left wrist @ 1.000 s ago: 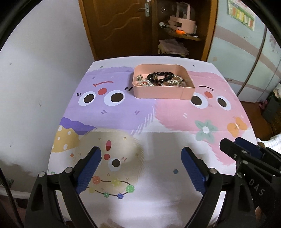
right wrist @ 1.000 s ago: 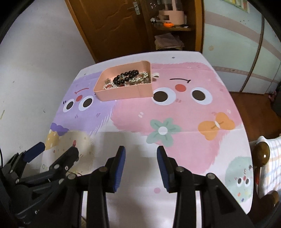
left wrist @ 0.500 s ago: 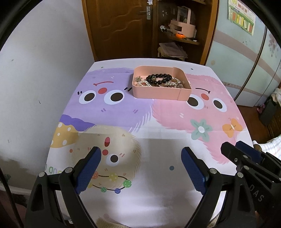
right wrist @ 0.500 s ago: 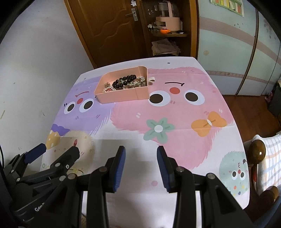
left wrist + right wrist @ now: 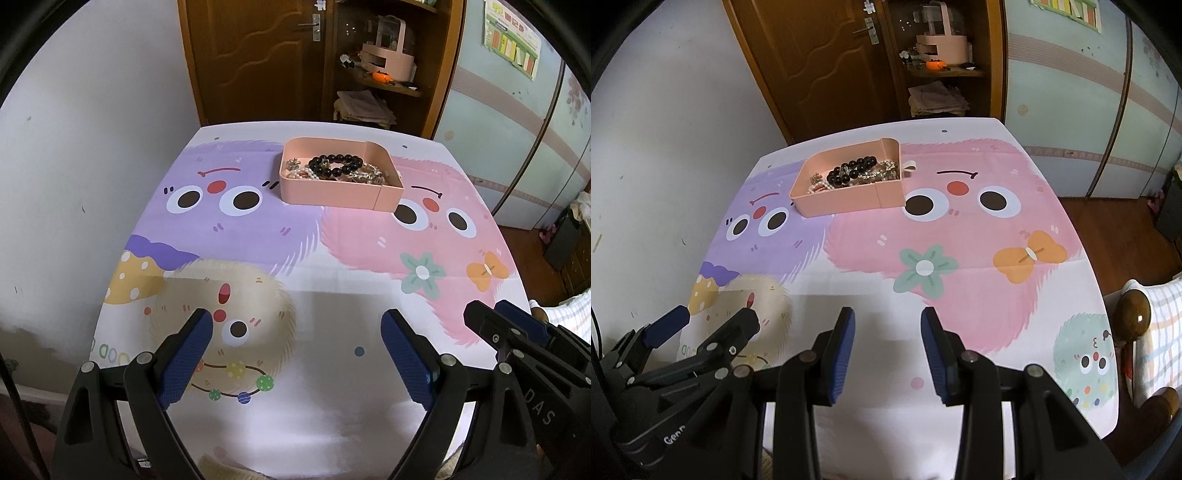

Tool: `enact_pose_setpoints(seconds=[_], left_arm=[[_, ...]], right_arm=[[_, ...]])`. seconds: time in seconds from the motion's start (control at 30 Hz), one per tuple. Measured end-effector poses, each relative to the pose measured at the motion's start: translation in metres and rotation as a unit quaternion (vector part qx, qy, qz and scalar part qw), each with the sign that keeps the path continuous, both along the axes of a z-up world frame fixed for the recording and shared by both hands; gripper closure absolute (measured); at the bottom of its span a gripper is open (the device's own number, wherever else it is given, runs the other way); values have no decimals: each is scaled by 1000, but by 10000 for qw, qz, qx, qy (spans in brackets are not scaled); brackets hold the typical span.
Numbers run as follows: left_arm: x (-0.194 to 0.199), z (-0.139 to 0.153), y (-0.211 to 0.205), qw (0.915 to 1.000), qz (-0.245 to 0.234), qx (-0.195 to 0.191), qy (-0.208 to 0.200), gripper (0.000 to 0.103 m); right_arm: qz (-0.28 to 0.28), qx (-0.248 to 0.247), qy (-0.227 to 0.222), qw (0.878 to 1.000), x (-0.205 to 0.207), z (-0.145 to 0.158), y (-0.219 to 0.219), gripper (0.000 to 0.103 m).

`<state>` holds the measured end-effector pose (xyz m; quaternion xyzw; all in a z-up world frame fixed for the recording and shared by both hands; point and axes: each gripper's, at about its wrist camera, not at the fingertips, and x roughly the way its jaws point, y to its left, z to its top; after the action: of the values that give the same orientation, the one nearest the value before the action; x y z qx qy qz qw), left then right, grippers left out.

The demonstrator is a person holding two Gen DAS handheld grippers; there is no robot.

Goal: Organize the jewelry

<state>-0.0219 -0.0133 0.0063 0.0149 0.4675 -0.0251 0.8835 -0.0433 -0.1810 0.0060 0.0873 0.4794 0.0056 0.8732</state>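
Observation:
A pink tray (image 5: 332, 194) stands at the far middle of the cartoon tablecloth; it also shows in the right wrist view (image 5: 846, 201). In it lie a black bead bracelet (image 5: 334, 164), also seen in the right wrist view (image 5: 851, 170), with pearl and gold chain pieces tangled around it. My left gripper (image 5: 297, 328) is wide open and empty above the near edge of the table. My right gripper (image 5: 887, 325) is open and empty, also near the front edge. Both are far from the tray.
The cloth-covered table (image 5: 332, 266) abuts a white wall on the left. Behind it are a wooden door (image 5: 251, 55) and a shelf with a pink organizer (image 5: 388, 61). A wooden bedpost (image 5: 1132, 312) and a checked pillow stand at the right.
Both grippers have pulled back and risen, so the tray sits farther off and more of the door and shelf shows. The jaws have kept their opening.

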Motion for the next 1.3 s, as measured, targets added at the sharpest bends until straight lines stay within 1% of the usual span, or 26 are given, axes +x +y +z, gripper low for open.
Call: enact_pose_setpoints(seconds=[1.3], left_arm=[[-8,-5,-4,9999,69,-50,100,12]], right_arm=[[-14,12,28,10000,-3,-4,1,65]])
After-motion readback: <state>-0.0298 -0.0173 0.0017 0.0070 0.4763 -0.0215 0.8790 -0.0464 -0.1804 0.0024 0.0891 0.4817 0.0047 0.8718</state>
